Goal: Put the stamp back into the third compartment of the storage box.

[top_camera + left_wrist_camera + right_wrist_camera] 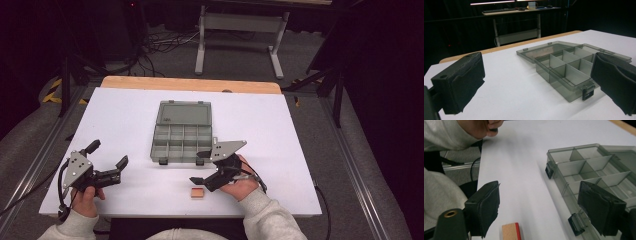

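One small wooden block (198,192), red-edged, rectangular, lies on the matte white surface (125,120) just before the translucent grey compartment box (182,137); right claw (200,167) spread wide just above it; left claw (107,154) also apart.

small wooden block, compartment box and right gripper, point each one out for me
small wooden block (198,192), high view, on its top face
compartment box (181,138), high view, on a divider in its open tray
right gripper (201,167), high view, midway between its open jaws' tips
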Tool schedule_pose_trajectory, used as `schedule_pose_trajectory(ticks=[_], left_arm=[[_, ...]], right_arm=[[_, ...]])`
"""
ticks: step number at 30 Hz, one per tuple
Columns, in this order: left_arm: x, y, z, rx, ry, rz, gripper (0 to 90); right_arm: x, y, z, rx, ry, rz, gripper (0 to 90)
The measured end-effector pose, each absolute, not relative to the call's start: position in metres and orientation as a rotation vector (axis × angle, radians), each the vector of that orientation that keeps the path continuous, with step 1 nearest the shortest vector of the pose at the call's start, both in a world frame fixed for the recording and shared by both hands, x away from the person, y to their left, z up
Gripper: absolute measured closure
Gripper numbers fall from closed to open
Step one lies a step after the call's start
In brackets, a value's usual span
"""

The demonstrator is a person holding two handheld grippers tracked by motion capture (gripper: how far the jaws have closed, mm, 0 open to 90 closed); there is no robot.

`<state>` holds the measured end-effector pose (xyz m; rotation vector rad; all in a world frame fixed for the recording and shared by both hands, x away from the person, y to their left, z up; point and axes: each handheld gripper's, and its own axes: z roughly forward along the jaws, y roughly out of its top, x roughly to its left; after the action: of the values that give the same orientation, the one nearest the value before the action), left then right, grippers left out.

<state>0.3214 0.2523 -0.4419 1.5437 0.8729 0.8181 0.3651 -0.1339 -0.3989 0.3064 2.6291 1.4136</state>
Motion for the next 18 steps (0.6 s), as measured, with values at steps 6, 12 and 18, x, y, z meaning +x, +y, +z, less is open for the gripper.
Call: schedule_pose_trajectory(ticks=[6,12,18], left_arm=[[0.321,0.252,-0.442,1.544,0.873,0.817,0.2],[0.321,0.252,-0.442,1.545,0.873,0.818,0.1],[0.322,0.253,-0.442,1.546,0.877,0.816,0.2]], right_arm=[[0.365,-0.131,-0.397,0.272,2.699,1.336,19.2],[0.364,-0.126,-0.397,0.235,2.777,1.237,19.3],[0.364,-0.121,-0.399,0.206,2.844,1.159,21.6]])
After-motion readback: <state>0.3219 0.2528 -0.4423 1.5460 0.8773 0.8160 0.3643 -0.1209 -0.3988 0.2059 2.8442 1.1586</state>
